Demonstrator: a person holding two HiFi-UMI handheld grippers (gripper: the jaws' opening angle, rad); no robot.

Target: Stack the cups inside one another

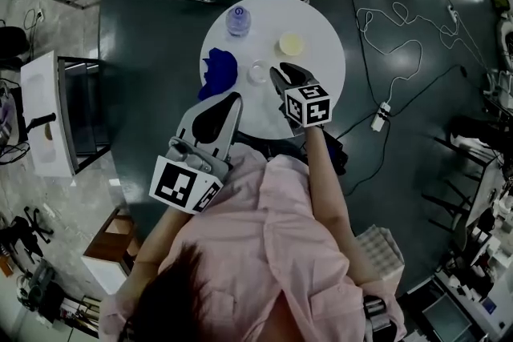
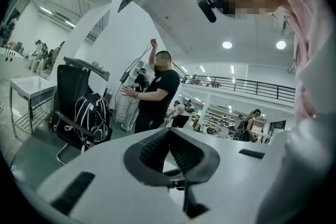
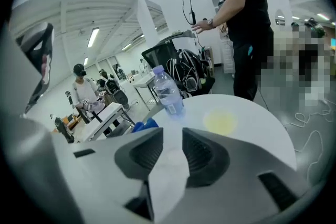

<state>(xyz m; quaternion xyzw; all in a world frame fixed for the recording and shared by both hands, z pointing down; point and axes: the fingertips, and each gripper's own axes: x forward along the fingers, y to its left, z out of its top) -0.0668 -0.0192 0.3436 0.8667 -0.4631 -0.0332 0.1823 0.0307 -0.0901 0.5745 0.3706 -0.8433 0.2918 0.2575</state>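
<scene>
A small clear cup [image 1: 257, 73] stands near the middle of the round white table [image 1: 329, 84]. Behind it to the right is a yellow cup [image 1: 292, 43], which the right gripper view shows as a pale yellow disc [image 3: 220, 122]. My right gripper [image 1: 275, 74] points down at the clear cup's right side. Its jaws stand apart, with a pale translucent shape, apparently the clear cup [image 3: 169, 165], in the gap [image 3: 172, 131]. My left gripper [image 1: 235, 98] hovers over the table's near left edge, aimed level into the room [image 2: 169, 131], its jaws together and holding nothing.
A water bottle [image 1: 237, 18] stands at the table's far side, and a blue cloth [image 1: 218, 70] lies left of the clear cup. A person in black [image 3: 247, 18] stands beyond the table. A chair with a backpack [image 2: 86, 115] and floor cables [image 1: 401, 52] are nearby.
</scene>
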